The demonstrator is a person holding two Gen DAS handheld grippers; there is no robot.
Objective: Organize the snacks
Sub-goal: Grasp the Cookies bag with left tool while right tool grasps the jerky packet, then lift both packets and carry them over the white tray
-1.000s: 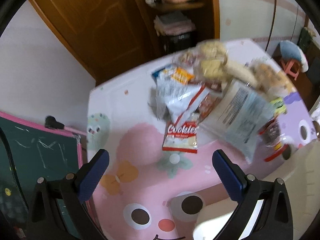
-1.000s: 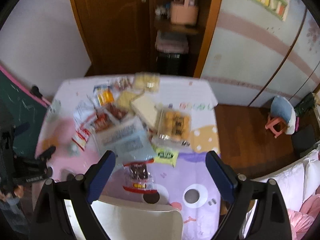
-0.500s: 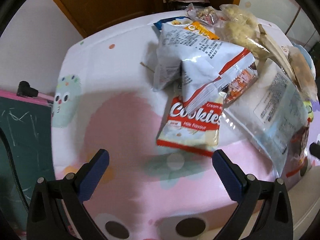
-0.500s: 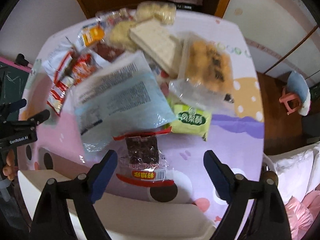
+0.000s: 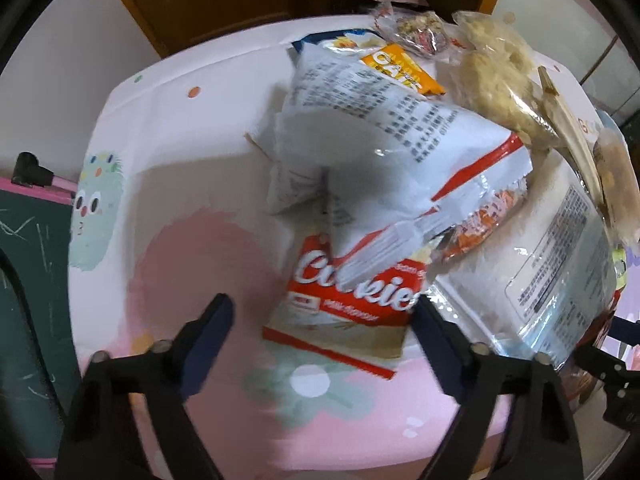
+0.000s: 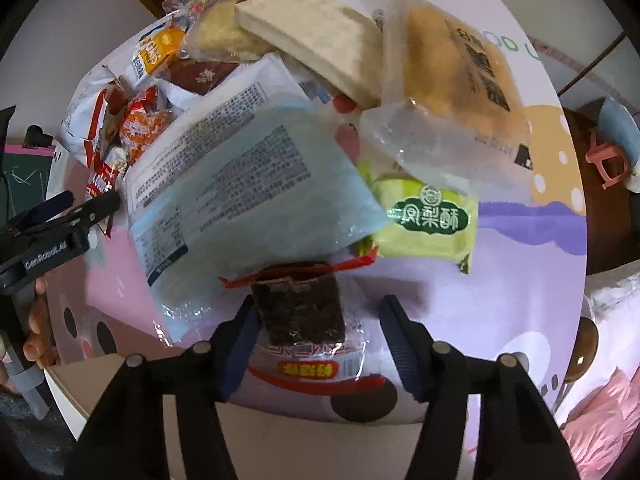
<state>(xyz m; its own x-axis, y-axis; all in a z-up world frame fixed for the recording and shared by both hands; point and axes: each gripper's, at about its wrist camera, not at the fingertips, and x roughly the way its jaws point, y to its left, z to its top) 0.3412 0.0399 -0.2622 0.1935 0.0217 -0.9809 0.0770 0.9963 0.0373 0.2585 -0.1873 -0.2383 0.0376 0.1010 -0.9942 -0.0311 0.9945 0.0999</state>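
Note:
A red and white Cookies packet [image 5: 352, 304] lies flat on the cartoon-print table [image 5: 180, 184], partly under a white bag with a red stripe [image 5: 392, 136]. My left gripper [image 5: 322, 328] points down over it, jaws closing, the packet between them; the left finger still stands apart from it. In the right wrist view, a dark brown snack packet with a red border [image 6: 304, 312] lies between the fingers of my right gripper [image 6: 320, 340], whose jaws are closing with a gap on the right side. The left gripper [image 6: 60, 216] also shows at that view's left edge.
A heap of snacks fills the table's middle: a large pale blue packet [image 6: 240, 184], a green packet [image 6: 428, 216], a clear bag of yellow cakes [image 6: 452, 80], a beige block [image 6: 316, 36]. A chalkboard [image 5: 24, 260] stands left. A pale chair back [image 6: 280, 440] is at the near edge.
Both grippers have sunk close to the table and their jaws have narrowed. The Cookies packet and the dark brown packet now lie between the fingers.

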